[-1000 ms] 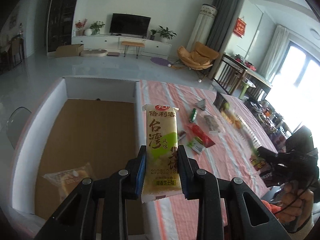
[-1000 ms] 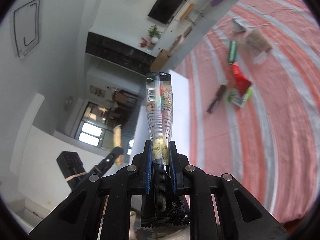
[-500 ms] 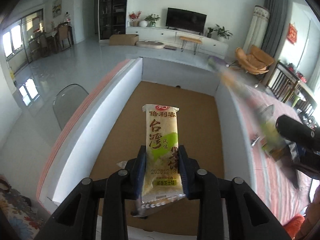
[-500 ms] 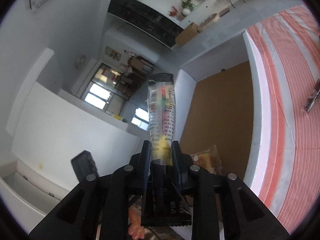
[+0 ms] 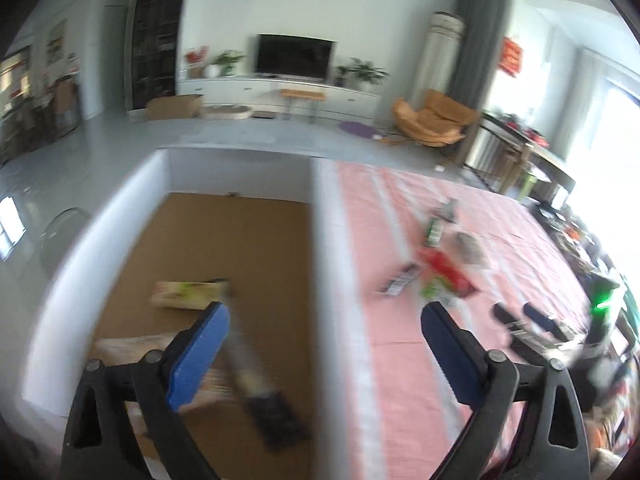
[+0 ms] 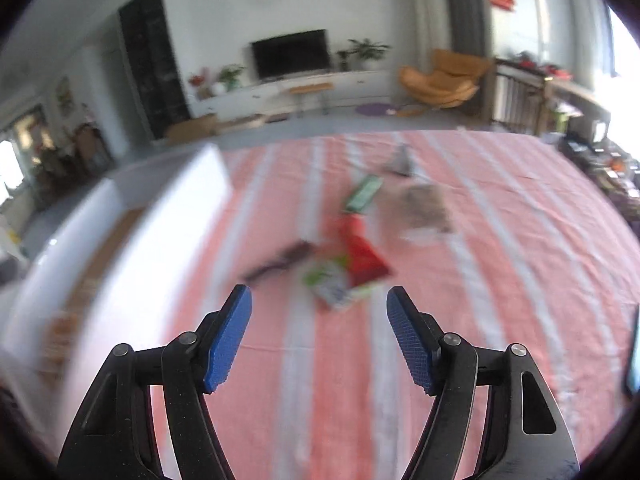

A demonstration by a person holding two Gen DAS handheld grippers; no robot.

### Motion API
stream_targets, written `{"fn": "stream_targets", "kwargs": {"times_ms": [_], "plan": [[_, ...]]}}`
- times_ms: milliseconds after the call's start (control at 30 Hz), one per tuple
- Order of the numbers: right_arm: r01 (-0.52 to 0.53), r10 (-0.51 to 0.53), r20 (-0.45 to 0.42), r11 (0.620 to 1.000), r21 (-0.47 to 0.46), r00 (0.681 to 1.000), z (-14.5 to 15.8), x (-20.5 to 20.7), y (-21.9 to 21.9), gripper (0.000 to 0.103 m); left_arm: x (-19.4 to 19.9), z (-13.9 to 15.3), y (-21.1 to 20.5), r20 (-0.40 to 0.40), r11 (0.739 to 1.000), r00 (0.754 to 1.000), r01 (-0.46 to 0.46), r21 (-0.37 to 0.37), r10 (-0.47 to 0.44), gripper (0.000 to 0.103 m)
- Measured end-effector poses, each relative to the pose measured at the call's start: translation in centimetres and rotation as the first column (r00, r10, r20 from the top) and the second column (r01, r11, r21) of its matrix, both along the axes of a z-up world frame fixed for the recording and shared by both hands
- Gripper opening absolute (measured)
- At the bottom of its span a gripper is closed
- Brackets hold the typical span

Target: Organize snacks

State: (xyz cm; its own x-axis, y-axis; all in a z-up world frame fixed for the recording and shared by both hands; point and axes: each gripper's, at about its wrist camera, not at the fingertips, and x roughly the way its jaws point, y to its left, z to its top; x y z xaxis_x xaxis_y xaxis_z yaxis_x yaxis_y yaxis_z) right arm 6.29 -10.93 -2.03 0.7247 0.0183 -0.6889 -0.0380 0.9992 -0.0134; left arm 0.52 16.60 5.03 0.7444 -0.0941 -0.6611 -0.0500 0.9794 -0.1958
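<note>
Your drop into the box [image 5: 96, 236] is done: the yellow-green snack bar [image 5: 186, 294] and the clear-and-black stick pack [image 5: 256, 384] lie on its cardboard floor. Both the left tongs [image 5: 324, 356] and the right tongs [image 6: 318, 338] have just been opening and stand wide, with nothing between them. Next, reach right for the loose snacks on the striped table [image 6: 500, 280], perhaps the red packet [image 6: 362, 254].

Both tongs opened, dropping snacks into box [image 5: 120, 220].
</note>
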Motion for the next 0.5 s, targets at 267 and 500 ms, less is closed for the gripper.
{"fn": "stream_targets", "kwargs": {"times_ms": [267,500], "plan": [[0.303,-0.302,-0.033,0.952,0.039,0.953,-3.8,-2.1,-10.8,0.073,5.0,-5.4,-14.4,-0.14,0.95,0.94,0.311,-0.026,-0.311,0.099],[0.352,-0.349,-0.096,0.936,0.015,0.932,-6.0,-0.8,-11.5,0.073,8.9,-11.2,-16.7,-0.165,0.958,0.959,0.253,0.137,-0.23,0.099]]}}
